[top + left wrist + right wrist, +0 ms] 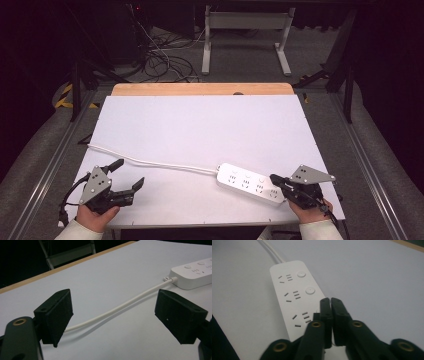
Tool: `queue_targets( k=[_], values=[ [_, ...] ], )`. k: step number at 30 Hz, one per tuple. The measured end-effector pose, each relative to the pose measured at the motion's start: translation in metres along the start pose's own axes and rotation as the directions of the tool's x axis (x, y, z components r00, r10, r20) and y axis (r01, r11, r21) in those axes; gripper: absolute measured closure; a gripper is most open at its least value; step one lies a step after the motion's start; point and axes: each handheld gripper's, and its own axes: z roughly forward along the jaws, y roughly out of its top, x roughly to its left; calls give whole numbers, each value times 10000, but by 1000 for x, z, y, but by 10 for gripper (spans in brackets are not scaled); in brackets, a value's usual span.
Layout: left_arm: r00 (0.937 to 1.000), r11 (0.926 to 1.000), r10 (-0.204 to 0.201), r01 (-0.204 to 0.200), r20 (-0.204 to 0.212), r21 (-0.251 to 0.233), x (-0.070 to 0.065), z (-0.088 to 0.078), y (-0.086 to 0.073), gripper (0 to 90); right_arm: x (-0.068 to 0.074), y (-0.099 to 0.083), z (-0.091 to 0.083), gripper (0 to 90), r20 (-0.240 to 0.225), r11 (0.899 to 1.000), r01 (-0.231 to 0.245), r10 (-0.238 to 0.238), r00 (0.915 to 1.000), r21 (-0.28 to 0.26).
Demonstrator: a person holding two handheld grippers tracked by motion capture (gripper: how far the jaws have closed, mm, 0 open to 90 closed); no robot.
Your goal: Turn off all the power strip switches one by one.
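Note:
A white power strip [247, 181] [294, 295] with three sockets and round buttons lies flat near the table's front right. Its white cord [150, 162] [117, 308] runs left across the white table [200, 120]. My right gripper [275, 178] [329, 300] rests over the strip's near end, above the third socket; its jaws are all but together with nothing between them. At the front left my left gripper [131, 172] [113, 315] stands wide open, low over the table. The cord passes beyond the gap, untouched. The strip [192, 273] appears past the left gripper's right jaw.
A wooden strip [200, 89] borders the table's far edge. Beyond it on the floor lie tangled cables [160, 55] and a white metal frame [245, 30]. Metal rails [50, 170] run along both sides of the table.

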Motion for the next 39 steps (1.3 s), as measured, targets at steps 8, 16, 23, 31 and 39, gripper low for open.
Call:
queue_targets(
  k=[8, 16, 23, 31, 39],
  values=[
    [9997, 9997, 248, -247, -87, 28, 0, -1, 1, 153, -3, 11, 0, 318, 118, 9988, -122, 128, 9998, -472],
    [9997, 9997, 249, -249, -89, 25, 0, 0, 2, 152, -8, 24, 2, 123, 340, 9937, -170, 209, 9992, -1105],
    [9994, 9995, 320, -320, -166, 6, 2, -2, 2, 152, -19, 28, 5, 92, 411, 9904, -357, 416, 9983, -1337],
    [9996, 9999, 151, -151, -227, 4, 4, -3, 2, 152, -38, 24, 6, 51, 512, 9924, -354, 416, 9978, -1180],
    [9993, 9999, 168, -167, -336, 40, 8, -4, 1, 152, -54, 7, 3, 6, 894, 9891, -481, 609, 9941, -1390]
  ],
)
